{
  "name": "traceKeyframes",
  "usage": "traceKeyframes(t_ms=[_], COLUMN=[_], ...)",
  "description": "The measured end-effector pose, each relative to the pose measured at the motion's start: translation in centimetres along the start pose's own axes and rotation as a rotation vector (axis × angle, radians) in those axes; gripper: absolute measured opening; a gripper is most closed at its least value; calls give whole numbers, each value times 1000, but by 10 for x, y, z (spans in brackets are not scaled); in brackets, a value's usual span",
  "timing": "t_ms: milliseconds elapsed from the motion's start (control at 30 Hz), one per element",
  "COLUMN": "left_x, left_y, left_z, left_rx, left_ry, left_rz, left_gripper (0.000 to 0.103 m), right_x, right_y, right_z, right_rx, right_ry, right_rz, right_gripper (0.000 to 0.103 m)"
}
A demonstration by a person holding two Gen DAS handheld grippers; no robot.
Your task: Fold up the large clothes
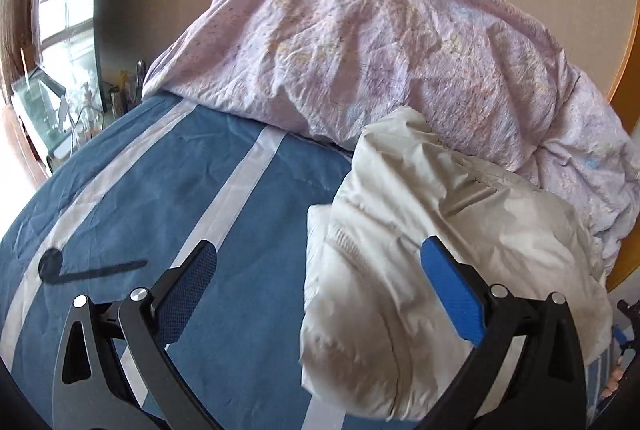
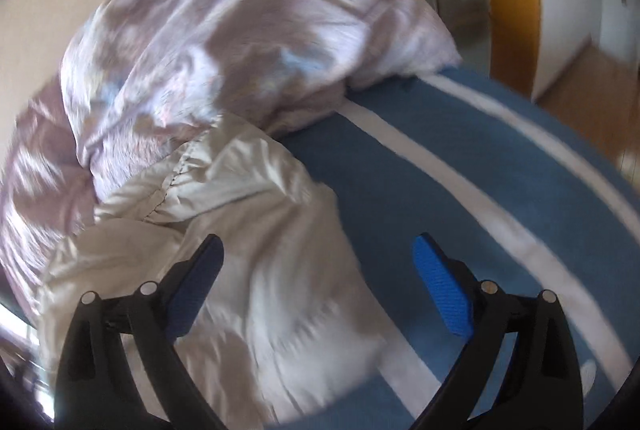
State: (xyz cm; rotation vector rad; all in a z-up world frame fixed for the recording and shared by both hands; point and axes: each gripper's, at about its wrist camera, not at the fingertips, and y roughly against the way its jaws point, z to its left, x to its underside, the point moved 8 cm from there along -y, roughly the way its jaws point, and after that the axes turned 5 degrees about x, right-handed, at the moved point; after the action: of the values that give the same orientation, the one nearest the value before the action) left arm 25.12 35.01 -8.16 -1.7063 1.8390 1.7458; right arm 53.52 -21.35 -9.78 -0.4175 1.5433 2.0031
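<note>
So the white puffy jacket (image 1: 432,230) is lying bunched up on the blue bedsheet (image 1: 168,173), the one with the pale stripes (image 1: 244,181), and its far edge butts right up against the big crumpled lilac duvet (image 1: 380,41) heaped at about 12 o'clock on the bed. In the left wrist view the jacket fills the 3 to 5 o'clock part of the picture, with a darker seam line running down it (could be a zipper edge, too creased to tell). The left gripper (image 1: 320,266) has its fingers spread wide with nothing between the pads: the 9 o'clock finger is over bare sheet and the blue-padded 3 o'clock finger is in front of the jacket, no clamping going on. There's a dark pipe-shaped mark (image 1: 80,272) on the sheet at roughly 8 o'clock, and a window (image 1: 64,1) way off at 10 o'clock. The right wrist view is blurry, but the right gripper (image 2: 318,250) is also wide apart and empty, with the jacket (image 2: 256,230) under its 9 o'clock finger and the striped sheet (image 2: 400,149) under the other. The duvet (image 2: 208,29) sits from 10 to 12 o'clock there, and a wooden floor (image 2: 580,89) shows at 2 o'clock.
</note>
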Motion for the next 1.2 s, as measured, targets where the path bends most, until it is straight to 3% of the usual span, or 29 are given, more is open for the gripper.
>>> traceKeyframes(t_ms=[200, 367, 633, 900, 1067, 1200], left_x=[48, 71, 81, 79, 74, 65], left_y=[13, 8, -11, -17, -13, -5], left_z=[14, 7, -11, -13, -16, -22], left_rx=[124, 177, 198, 233, 275, 312], left_ry=[240, 346, 406, 488, 511, 492], left_rz=[90, 114, 134, 80, 55, 43], left_gripper=[102, 96, 82, 71, 48, 32], right_x=[50, 72, 78, 71, 69, 63], right_y=[0, -5, -14, -17, -14, -3], right_z=[-26, -13, 4, 9, 10, 17], right_rx=[-196, -250, -266, -305, -326, -358], right_ry=[-265, -314, -334, -351, -334, -307], right_rz=[226, 308, 291, 232, 199, 164], right_gripper=[93, 87, 77, 73, 46, 34])
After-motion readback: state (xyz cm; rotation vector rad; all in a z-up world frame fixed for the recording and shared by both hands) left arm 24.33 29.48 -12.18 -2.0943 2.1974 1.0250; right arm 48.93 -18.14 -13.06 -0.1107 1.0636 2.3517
